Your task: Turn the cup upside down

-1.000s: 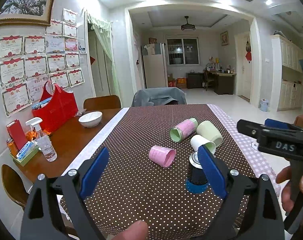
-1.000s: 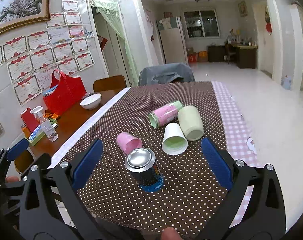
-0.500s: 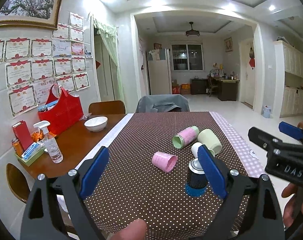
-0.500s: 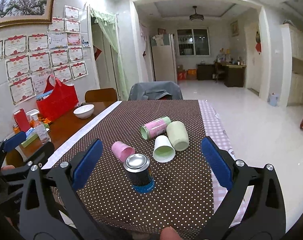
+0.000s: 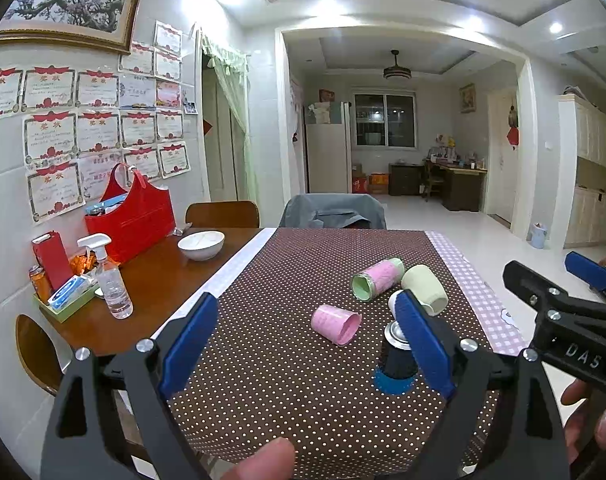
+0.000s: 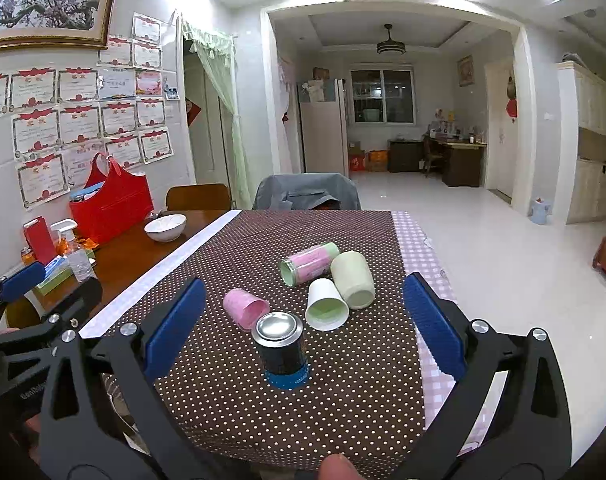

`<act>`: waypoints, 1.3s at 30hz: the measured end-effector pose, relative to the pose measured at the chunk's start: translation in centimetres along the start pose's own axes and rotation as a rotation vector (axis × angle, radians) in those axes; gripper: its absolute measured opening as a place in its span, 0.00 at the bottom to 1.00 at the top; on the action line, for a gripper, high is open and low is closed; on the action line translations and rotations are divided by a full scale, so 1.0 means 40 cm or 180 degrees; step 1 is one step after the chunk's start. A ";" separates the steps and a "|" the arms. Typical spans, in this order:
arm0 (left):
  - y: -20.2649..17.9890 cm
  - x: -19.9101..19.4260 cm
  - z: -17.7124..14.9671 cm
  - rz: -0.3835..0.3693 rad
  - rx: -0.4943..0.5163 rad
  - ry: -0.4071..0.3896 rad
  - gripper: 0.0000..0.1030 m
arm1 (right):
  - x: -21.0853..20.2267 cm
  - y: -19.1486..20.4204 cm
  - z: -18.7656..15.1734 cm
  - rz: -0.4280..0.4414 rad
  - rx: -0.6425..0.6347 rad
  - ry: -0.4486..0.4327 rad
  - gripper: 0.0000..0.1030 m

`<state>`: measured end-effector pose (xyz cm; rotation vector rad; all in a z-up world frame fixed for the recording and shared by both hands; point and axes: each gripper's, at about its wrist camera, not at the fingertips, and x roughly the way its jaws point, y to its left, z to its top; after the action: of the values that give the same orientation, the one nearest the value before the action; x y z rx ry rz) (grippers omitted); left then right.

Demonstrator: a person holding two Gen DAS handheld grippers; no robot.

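Cup (image 6: 283, 351) upside down on the dotted cloth (image 6: 239, 400), both tongs wide apart.

Dark body, blue band at the rim, shiny metal base facing up; it stands nearest the table's front edge, just beside the tipped pink cup (image 6: 245, 307). Left gripper (image 5: 303, 340) and right gripper (image 6: 299, 324) hold nothing. Since a second ago both have pulled back and up, so the cups look smaller.

You see a brown tablecloth (image 6: 239, 400) with white dots, edged in pink-and-white check. On it lie a pink cup (image 6: 244, 307), a white cup (image 6: 326, 304) with a green inside, a pale green cup (image 6: 353, 280) and a pink tumbler (image 6: 309, 264) with green ends. The can (image 6: 281, 350) is black, blue-based, silver-topped.
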<state>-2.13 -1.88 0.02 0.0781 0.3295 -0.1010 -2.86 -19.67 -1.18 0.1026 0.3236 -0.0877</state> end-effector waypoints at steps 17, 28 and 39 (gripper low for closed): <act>-0.008 -0.007 0.006 0.0031 0.0046 -0.0041 0.86 | 0.000 -0.011 -0.002 -0.0041 0.0070 0.0011 0.94; -0.004 -0.004 0.008 0.0035 0.0036 -0.0020 0.86 | 0.006 -0.014 -0.002 -0.0010 0.0086 0.0060 0.94; 0.001 0.001 0.006 0.0023 -0.0019 -0.0061 0.86 | 0.020 -0.009 -0.012 0.0019 0.0072 0.0111 0.94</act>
<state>-2.02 -1.89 0.25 0.0724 0.3102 -0.0934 -2.30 -20.02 -1.91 0.1277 0.3573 -0.0836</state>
